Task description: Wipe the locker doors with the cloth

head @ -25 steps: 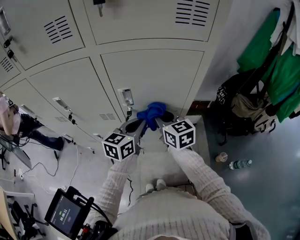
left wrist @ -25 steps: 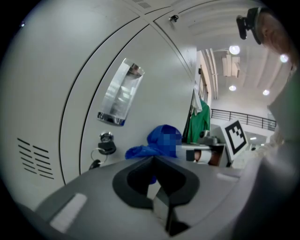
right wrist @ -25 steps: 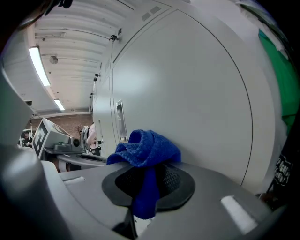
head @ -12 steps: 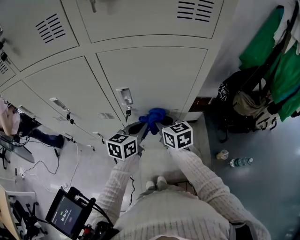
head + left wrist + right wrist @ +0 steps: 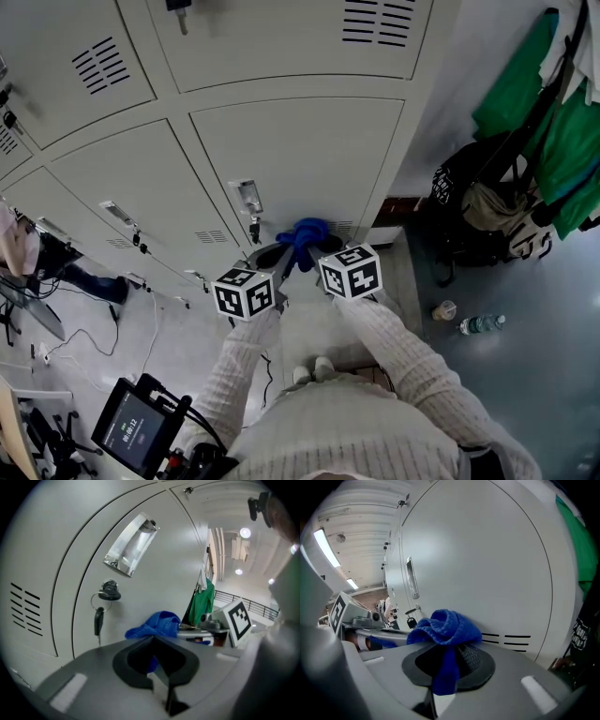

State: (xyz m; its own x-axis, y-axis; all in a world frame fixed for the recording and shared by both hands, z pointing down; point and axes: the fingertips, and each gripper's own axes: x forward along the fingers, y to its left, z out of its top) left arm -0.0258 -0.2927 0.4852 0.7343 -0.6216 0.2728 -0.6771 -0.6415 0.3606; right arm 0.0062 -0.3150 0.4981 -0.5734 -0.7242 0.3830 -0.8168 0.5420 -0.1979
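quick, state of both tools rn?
Left tool: closed, a sliver of the blue terry cloth pinched between its jaws.
Right tool: closed on the bunched bulk of that cloth.

Head view: marker cubes point(image 5: 244, 292) hide most of my left gripper point(image 5: 274, 255) and right gripper point(image 5: 317, 246); jaws cover the cloth's point(image 5: 305, 232) lower end. Top locker doors point(image 5: 281, 37) cropped. Screen point(image 5: 131, 433) text unreadable.

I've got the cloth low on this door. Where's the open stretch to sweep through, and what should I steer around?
Bare metal runs above the cloth across the door, over its middle and right side, up to its top edge. Crowded: the handle and key on the left, vent slots low right.
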